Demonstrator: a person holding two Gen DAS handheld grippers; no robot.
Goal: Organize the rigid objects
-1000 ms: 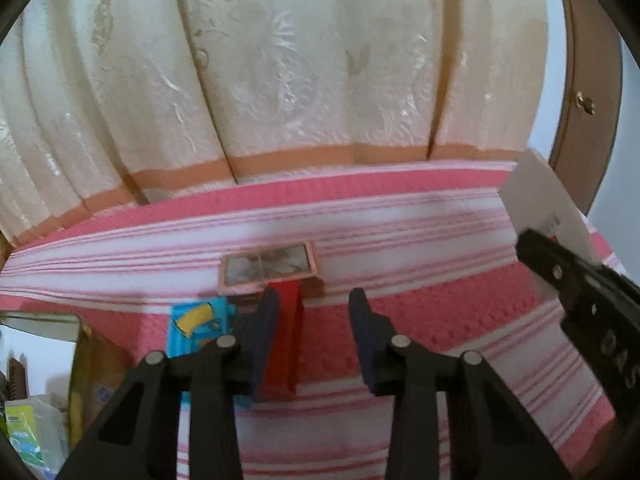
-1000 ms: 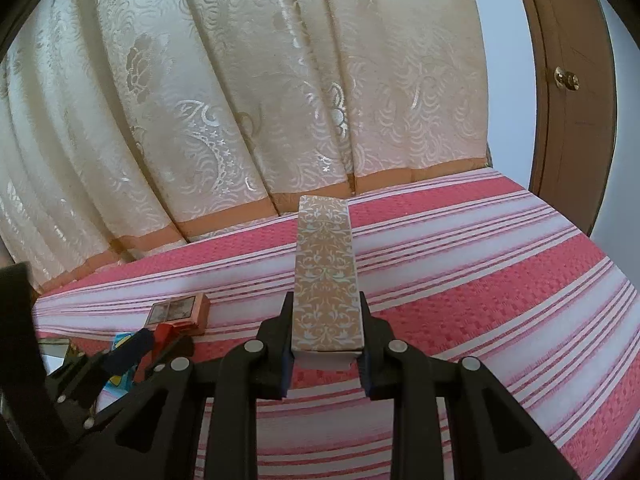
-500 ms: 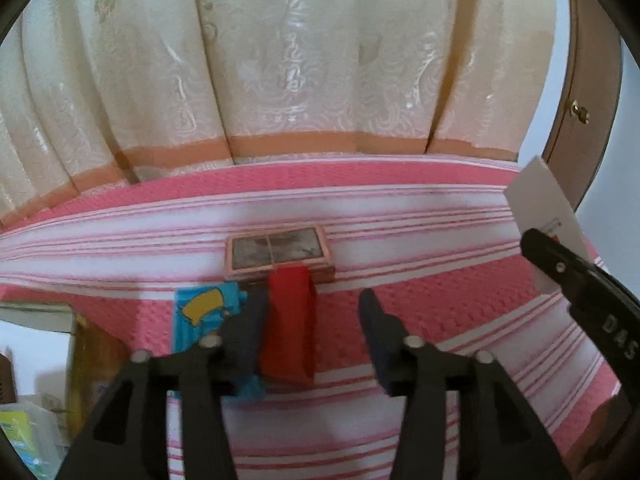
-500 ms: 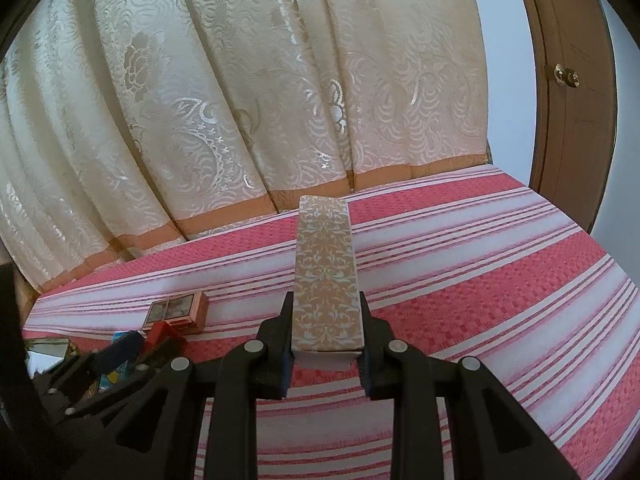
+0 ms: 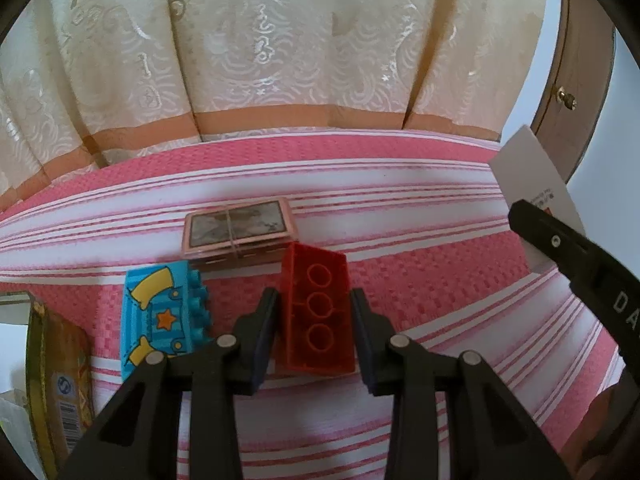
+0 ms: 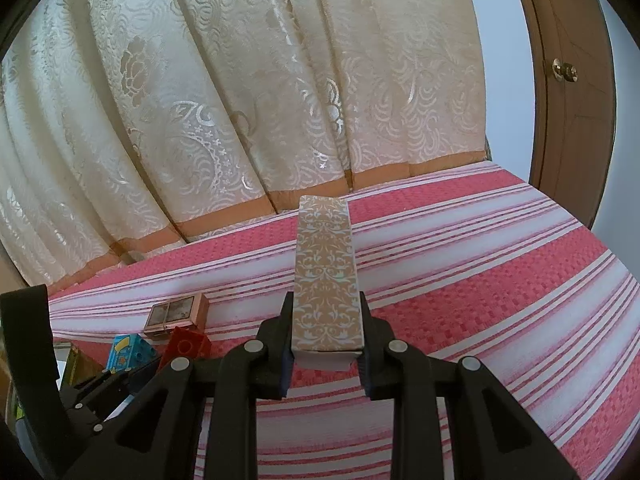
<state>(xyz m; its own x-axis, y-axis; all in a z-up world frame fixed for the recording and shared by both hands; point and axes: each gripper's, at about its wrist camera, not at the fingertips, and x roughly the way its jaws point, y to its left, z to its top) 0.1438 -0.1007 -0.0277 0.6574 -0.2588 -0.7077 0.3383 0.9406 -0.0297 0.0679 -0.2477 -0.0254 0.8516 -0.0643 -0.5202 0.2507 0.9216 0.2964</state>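
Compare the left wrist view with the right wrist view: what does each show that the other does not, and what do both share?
Only the left wrist view shows the red brick's three round sockets between the open left tool, and the right tool's box from its white side. Only the right wrist view shows the patterned box clamped in the right tool, with its floral face. Both show the blue brick, the pink-framed box, the striped cloth and the curtain.
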